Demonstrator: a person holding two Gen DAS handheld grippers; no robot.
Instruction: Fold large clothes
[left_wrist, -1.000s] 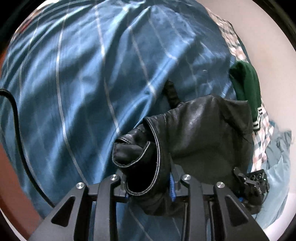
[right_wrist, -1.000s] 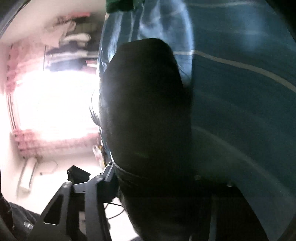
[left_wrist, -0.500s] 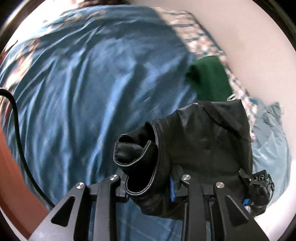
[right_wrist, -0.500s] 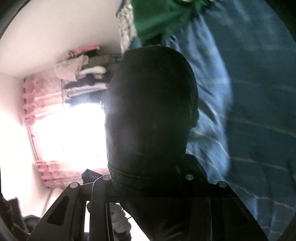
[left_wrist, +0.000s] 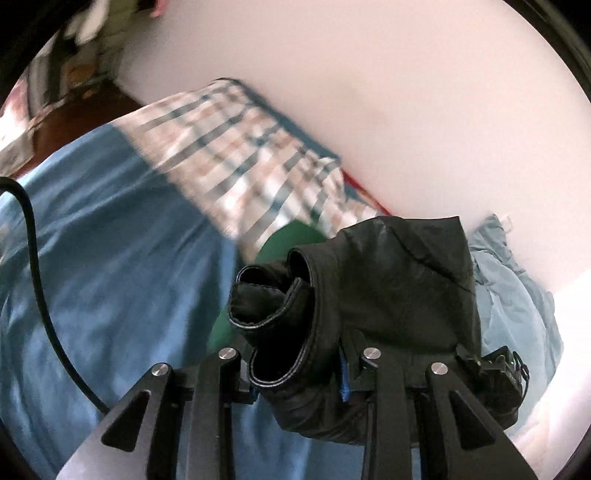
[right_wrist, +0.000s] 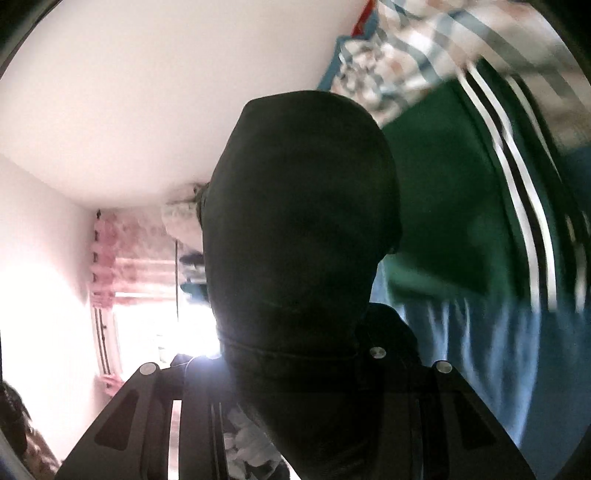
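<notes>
Holding a black leather garment in both grippers, lifted off the bed. My left gripper is pinching a bunched, rolled edge of it, stitched hem curling up between the fingers, blue pad showing just beside the leather on the right finger. Rest of the garment drapes to the right across that view, over to my right gripper, whose black body peeks out at the garment's lower right corner.

Right wrist view: the garment fills the middle as a dark backlit mass rising from between my right gripper's fingers. My right gripper is clamped on it, fabric covering the fingertips so the exact gap is hidden.

Below and behind in the left view: blue bedsheet, blurred. Plaid checked cloth lies along the white wall. A green garment sits just behind the leather, partly hidden by it. Light blue fabric is crumpled at the right by the wall. Black cable runs down the left side.

Right view also shows the green garment with white stripes to the right, plaid cloth above it, blue sheet lower right. Bright window with pink curtain at left, blown out.
</notes>
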